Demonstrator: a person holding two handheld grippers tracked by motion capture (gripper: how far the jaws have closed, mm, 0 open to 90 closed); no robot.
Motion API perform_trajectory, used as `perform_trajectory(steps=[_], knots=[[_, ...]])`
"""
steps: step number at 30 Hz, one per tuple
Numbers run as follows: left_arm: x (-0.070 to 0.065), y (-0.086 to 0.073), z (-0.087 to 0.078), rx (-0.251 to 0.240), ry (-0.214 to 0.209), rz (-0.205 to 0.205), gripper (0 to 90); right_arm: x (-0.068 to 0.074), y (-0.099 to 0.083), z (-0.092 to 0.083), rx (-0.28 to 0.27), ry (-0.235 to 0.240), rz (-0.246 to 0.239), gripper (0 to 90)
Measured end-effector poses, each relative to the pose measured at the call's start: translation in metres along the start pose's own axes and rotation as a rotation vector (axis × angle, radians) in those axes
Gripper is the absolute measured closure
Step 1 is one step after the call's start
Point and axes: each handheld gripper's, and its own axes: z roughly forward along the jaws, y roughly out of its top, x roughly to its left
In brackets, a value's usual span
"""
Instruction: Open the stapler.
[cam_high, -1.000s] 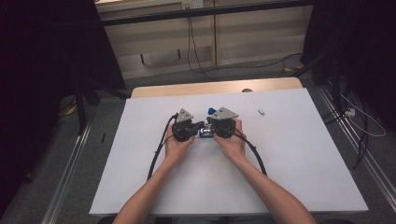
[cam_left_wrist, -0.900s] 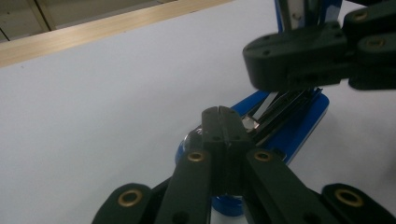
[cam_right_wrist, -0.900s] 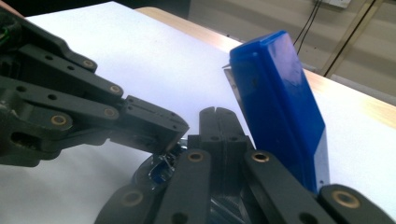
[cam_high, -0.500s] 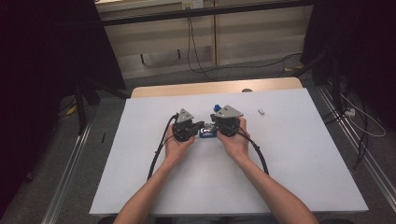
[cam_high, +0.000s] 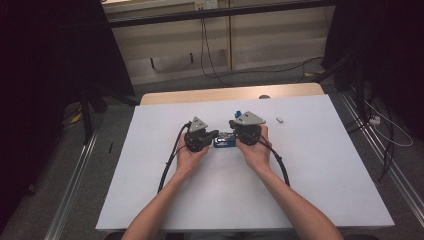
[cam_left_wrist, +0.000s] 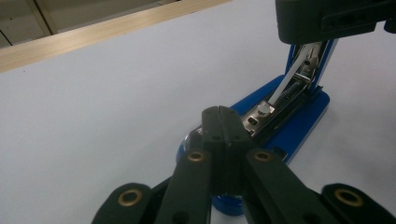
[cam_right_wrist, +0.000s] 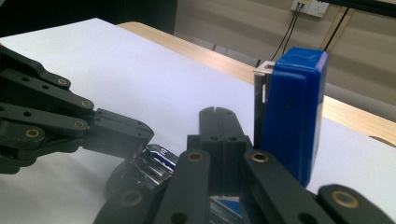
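Now your left gripper (cam_high: 216, 135) and right gripper (cam_high: 231, 131) meet mid-table over the blue stapler (cam_high: 225, 142) lying on the white table (cam_high: 320, 170); both sets of jaws are pressed together, the stapler's blue lid (cam_right_wrist: 292, 112) swung upright

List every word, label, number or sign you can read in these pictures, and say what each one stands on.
No text can be read in any view.
Blue stapler: no brand or marking legible on its base, its metal channel or its raised blue top.
Left gripper and right gripper: plain black fingers, brass-coloured pivot rings, no lettering.
Small white object on the table: too small to tell.
Wall socket: no readable marking.
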Motion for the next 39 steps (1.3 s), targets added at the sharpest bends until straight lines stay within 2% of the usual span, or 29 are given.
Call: perform_trajectory(steps=[5, 12, 13, 21, 33, 39], knots=[[0.0, 0.0, 0.0, 0.001, -0.001, 0.003, 90.0, -0.005, 0.0, -0.005, -0.006, -0.012, 0.018, 90.0], [0.0, 0.0, 0.0, 0.0, -0.001, 0.006, 90.0, -0.006, 0.0, -0.008, -0.007, -0.023, 0.015, 90.0], [0.0, 0.0, 0.0, 0.0, -0.001, 0.005, 90.0, -0.01, 0.0, -0.009, -0.012, -0.022, 0.037, 90.0], [0.0, -0.001, 0.0, -0.002, -0.001, 0.007, 90.0, -0.016, -0.002, -0.015, -0.002, -0.041, 0.038, 90.0], [0.0, -0.003, -0.001, -0.013, -0.004, -0.005, 90.0, -0.018, -0.004, -0.017, -0.01, -0.033, 0.049, 90.0], [0.001, -0.003, -0.001, -0.018, -0.012, -0.014, 90.0, -0.025, -0.009, -0.021, -0.005, -0.052, 0.055, 90.0]])
